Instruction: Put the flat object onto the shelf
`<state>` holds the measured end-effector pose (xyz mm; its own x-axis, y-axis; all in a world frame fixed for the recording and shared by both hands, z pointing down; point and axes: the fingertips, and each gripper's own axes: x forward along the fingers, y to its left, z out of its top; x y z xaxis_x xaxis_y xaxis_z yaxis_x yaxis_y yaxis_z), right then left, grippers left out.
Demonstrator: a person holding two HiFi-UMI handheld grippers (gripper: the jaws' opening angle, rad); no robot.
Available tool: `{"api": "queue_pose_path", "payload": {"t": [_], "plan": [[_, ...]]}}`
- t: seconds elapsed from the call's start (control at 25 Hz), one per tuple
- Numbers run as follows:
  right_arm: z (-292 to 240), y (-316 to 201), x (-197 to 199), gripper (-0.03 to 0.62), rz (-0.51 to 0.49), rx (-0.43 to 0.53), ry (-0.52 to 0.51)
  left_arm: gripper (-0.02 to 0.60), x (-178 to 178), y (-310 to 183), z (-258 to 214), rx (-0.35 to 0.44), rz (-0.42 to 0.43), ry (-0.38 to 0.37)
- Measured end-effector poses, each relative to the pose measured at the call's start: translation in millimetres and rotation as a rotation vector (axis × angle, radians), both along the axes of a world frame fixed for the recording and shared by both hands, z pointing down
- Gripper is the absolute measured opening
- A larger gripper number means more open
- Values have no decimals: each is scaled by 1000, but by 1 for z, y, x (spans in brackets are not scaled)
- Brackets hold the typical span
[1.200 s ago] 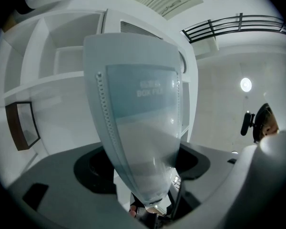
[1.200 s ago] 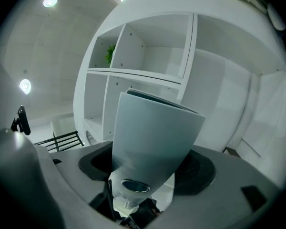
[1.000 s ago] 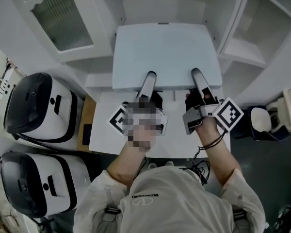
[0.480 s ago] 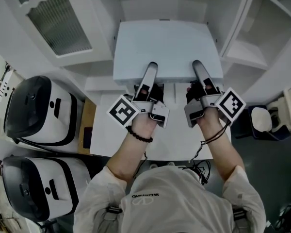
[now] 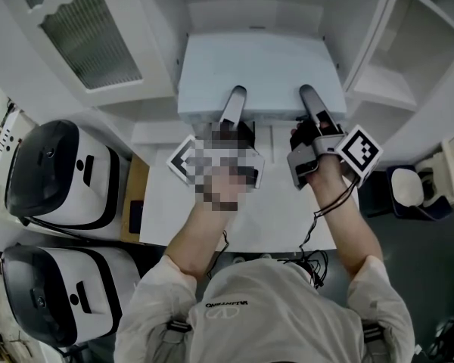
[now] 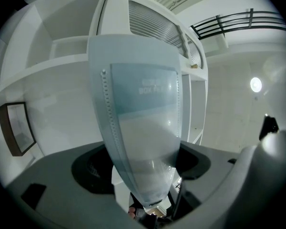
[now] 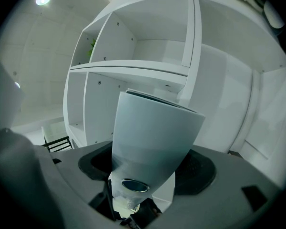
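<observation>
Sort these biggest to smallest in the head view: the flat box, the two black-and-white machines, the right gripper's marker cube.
1. Flat box, upper machine, lower machine: too alike to rank; box held nearer the camera.
2. Marker cube, smallest.

The flat file box (image 5: 257,74) is smooth, pale blue-grey plastic, half-translucent, with a soft sheen and a row of small studs along 1 edge. The shelf unit (image 7: 133,70) looks like smooth, matt white board. The 2 appliances (image 5: 57,172) have glossy black-and-white plastic shells. The shirt (image 5: 242,316) is pale matt cloth.
</observation>
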<state>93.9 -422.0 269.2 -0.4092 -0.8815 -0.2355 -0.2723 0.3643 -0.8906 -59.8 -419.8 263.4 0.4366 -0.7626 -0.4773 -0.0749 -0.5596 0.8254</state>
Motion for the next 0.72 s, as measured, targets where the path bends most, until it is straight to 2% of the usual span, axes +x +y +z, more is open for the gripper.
{"api": "queue_pose_path", "payload": {"t": [0.72], "plan": [[0,-18,4,359,14,-16,-20,354,4,-17,-1,-21,-4,-4]]}}
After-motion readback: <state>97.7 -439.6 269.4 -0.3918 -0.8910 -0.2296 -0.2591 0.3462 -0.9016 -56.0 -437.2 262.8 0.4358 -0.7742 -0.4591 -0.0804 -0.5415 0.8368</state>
